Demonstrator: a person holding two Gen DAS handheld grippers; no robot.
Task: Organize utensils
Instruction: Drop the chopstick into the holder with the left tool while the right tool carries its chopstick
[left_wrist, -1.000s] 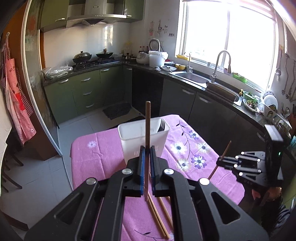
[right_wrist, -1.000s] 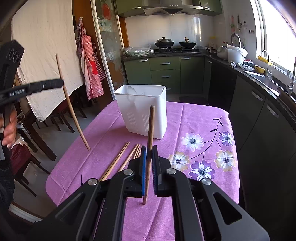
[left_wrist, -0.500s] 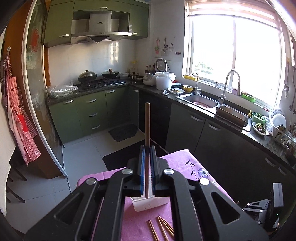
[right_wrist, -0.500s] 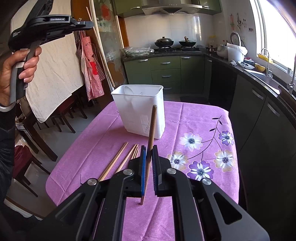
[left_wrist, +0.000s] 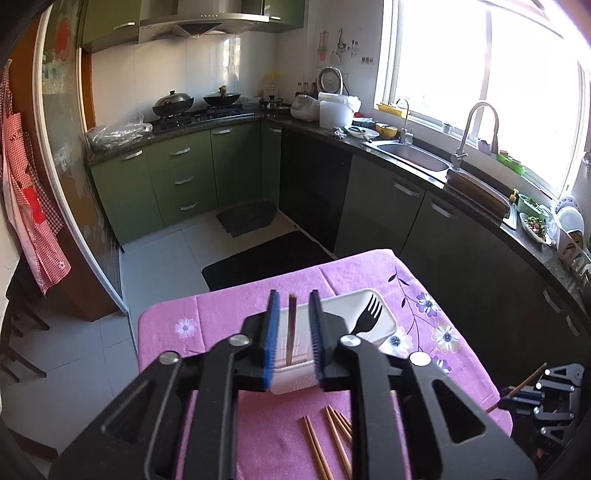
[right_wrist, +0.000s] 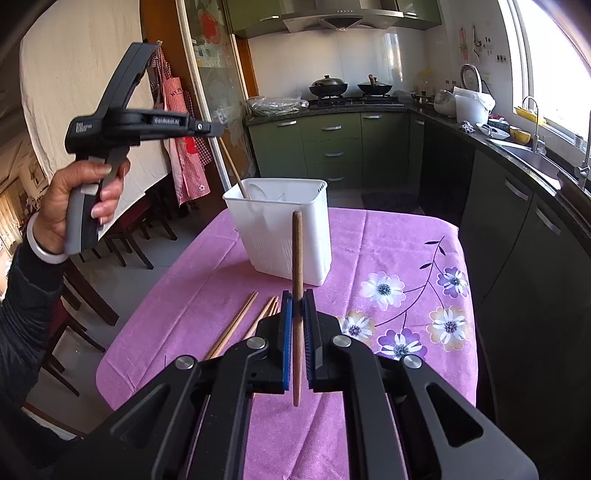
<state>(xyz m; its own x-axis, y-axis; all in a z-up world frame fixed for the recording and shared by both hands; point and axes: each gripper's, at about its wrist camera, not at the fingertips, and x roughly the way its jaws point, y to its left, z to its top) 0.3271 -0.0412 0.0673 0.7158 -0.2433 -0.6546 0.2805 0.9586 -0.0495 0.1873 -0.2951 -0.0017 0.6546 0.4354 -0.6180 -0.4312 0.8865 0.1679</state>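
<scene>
Wooden chopstick (left_wrist: 291, 325) now drops into my bin (left_wrist: 373, 317): left gripper (left_wrist: 292, 334) opening, fingers clear of it. Right gripper (right_wrist: 298, 332) clamps next chopstick (right_wrist: 297, 258).

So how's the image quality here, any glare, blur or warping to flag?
Left wrist view: the window is blown out white, and the cabinets bow from fisheye curvature. Right wrist view: more evenly lit, only the window at the edge glares; the door frame curves, and the held chopstick is sharp.
</scene>
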